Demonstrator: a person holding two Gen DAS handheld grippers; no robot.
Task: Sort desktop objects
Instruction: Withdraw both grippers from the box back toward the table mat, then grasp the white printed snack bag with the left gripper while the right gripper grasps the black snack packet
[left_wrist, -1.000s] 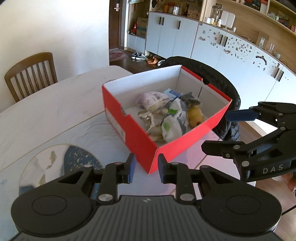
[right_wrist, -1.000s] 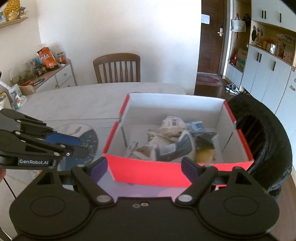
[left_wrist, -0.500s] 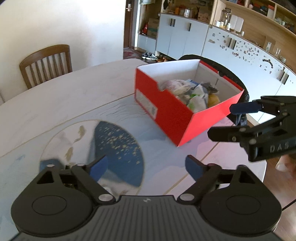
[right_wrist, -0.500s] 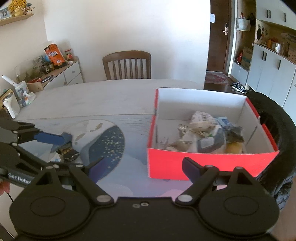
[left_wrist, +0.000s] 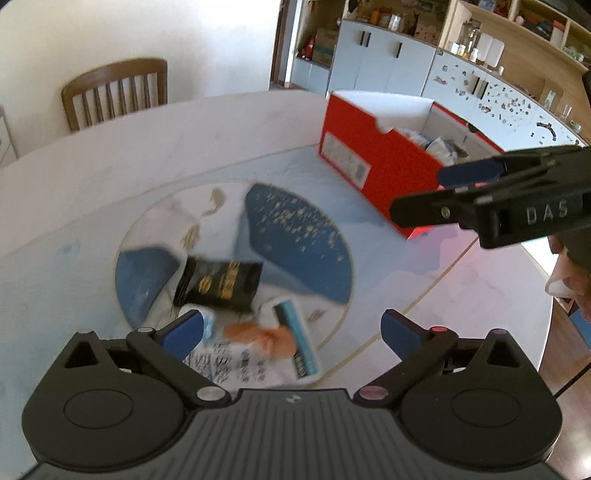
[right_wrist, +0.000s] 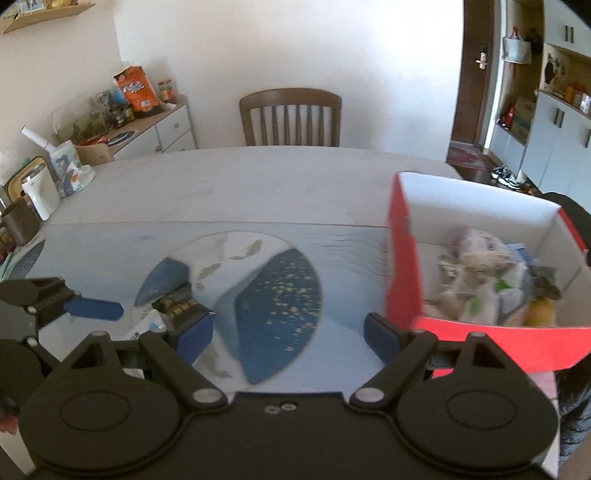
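Observation:
A black packet with gold print (left_wrist: 218, 282) (right_wrist: 179, 306) lies on the round blue and white print of the table mat (left_wrist: 295, 236). Beside it, nearer me, lies a white packet with orange and teal (left_wrist: 258, 347). My left gripper (left_wrist: 291, 328) hovers over the white packet with its jaws opening wide and gripping nothing. My right gripper (right_wrist: 290, 336) is open and empty above the mat, left of the red box (right_wrist: 402, 266) (left_wrist: 373, 162). Several wrappers (right_wrist: 480, 280) fill the box. One blue finger (right_wrist: 96, 309) of the left gripper shows near the black packet.
A wooden chair (right_wrist: 290, 118) stands at the table's far side. A sideboard with snacks (right_wrist: 140, 99) and a white appliance (right_wrist: 38, 192) are at the left. A dark padded seat (right_wrist: 576, 406) sits behind the box. A person's hand (left_wrist: 572, 280) shows by the table's right edge.
Both grippers have swung left, away from the red box and over the round print. The left jaws went from nearly shut to wide apart. The packets have come into view.

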